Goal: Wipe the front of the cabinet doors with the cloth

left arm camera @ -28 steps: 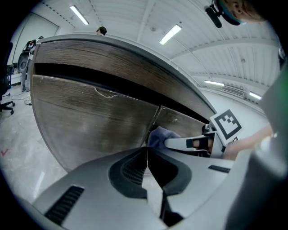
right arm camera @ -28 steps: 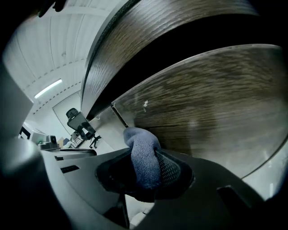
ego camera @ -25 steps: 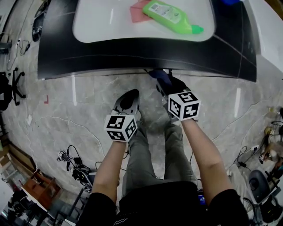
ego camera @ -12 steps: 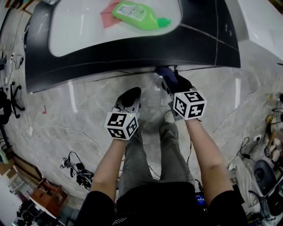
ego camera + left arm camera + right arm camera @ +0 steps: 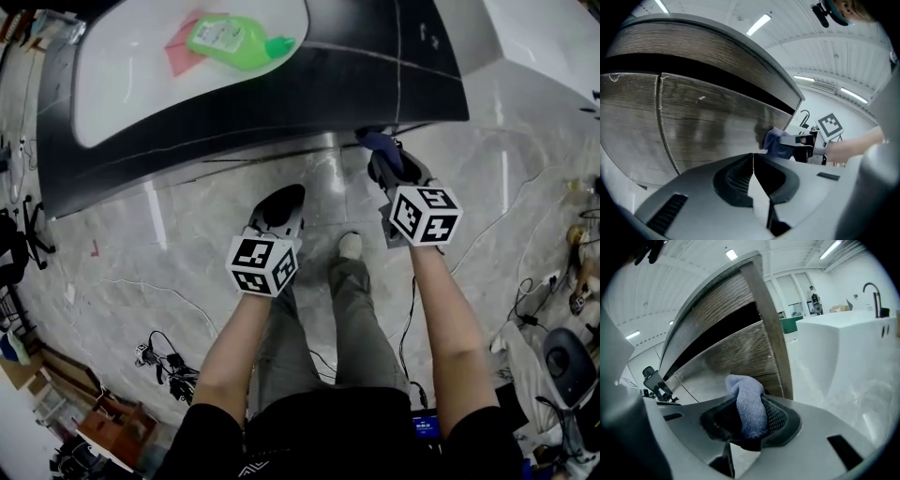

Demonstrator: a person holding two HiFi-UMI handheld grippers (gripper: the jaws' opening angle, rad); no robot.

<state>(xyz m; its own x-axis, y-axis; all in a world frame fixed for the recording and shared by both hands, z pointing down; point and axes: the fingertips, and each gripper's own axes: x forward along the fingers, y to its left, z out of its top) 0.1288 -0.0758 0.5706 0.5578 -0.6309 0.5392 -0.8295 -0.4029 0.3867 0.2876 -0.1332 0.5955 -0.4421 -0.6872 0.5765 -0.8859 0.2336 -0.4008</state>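
Right gripper [image 5: 386, 161] clamps the blue cloth [image 5: 373, 141] just right of centre near the top of the head view, at the right end of the dark cabinet doors [image 5: 281, 84]. Left gripper [image 5: 279, 202] hangs mid-frame, jaws pressed together, nothing between them. A green bottle [image 5: 234, 39] lies upper left.

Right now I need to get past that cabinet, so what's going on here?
A person stands facing the cabinet with a gripper in each hand. The right claw is shut on a blue cloth, held up by the door front near the cabinet's right end. The left claw is shut, empty, and hangs back from the doors. A green bottle and a pink sheet lie on the countertop.
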